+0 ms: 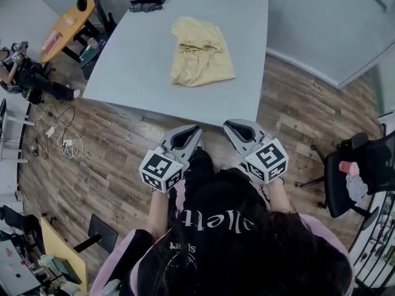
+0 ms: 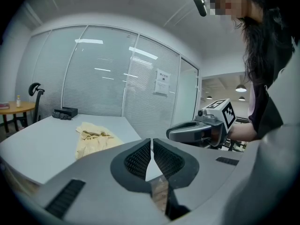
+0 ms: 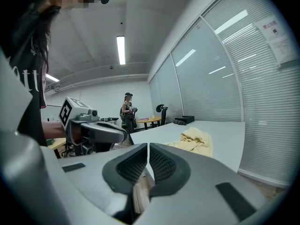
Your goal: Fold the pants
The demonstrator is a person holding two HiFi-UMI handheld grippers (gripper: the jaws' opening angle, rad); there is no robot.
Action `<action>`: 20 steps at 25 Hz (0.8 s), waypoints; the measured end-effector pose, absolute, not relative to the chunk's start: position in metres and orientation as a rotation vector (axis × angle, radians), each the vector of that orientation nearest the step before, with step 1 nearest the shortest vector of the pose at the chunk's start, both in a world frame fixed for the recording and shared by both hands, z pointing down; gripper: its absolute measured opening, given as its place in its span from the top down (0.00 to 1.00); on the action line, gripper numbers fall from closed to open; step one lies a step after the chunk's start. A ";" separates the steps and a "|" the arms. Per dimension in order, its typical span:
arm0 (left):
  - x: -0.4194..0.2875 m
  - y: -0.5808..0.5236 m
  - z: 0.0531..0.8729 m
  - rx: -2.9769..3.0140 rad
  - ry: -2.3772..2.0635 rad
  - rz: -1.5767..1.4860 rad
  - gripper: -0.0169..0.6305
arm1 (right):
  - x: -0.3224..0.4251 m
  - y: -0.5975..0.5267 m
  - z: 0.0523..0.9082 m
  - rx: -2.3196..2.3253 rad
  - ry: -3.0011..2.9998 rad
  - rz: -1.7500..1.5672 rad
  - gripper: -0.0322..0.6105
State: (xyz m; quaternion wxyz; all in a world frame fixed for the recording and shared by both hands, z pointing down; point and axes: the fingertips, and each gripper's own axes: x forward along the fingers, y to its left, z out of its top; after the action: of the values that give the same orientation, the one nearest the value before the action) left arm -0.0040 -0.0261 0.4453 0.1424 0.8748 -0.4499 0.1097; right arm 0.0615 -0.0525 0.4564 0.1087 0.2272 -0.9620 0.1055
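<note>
The pants (image 1: 200, 53) lie in a compact, rumpled heap on the far half of the bench (image 1: 129, 60), toward its right side; layers are doubled over one another, but the edges are uneven. By my reading this fits either a loose pile that awaits folding or a rough fold just set down; the pictures do not settle which.

The left hand-held gripper (image 1: 197, 129) and the right hand-held gripper (image 1: 226, 124) are both off the bench, close before the wearer's body over the floor (image 1: 111, 159), well apart from the cloth; each has its jaws pressed together with nothing between them. Should the cloth need more work, both would have to reach across the near edge and open first.

The head view alone gives the heap's whole outline and how far both grippers are from it. The gripper views show it low and from the side, a shallow mound, and show the jaws meeting. The right gripper view alone shows a person (image 3: 127, 112) standing far off.
</note>
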 end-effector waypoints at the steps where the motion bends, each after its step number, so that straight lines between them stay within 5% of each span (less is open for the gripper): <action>1: -0.004 -0.025 0.445 2.524 -1.298 0.314 0.91 | 0.062 -0.052 0.456 0.668 -2.829 0.308 0.90; 20: -0.001 -0.015 0.449 2.522 -1.272 0.302 0.91 | 0.059 -0.042 0.456 0.636 -2.819 0.262 0.90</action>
State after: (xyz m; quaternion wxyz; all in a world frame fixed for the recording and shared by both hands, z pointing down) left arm -0.0012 -0.0154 0.4493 0.1499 0.8777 -0.4428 0.1051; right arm 0.0587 -0.0418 0.4556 0.1194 0.2177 -0.9645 0.0897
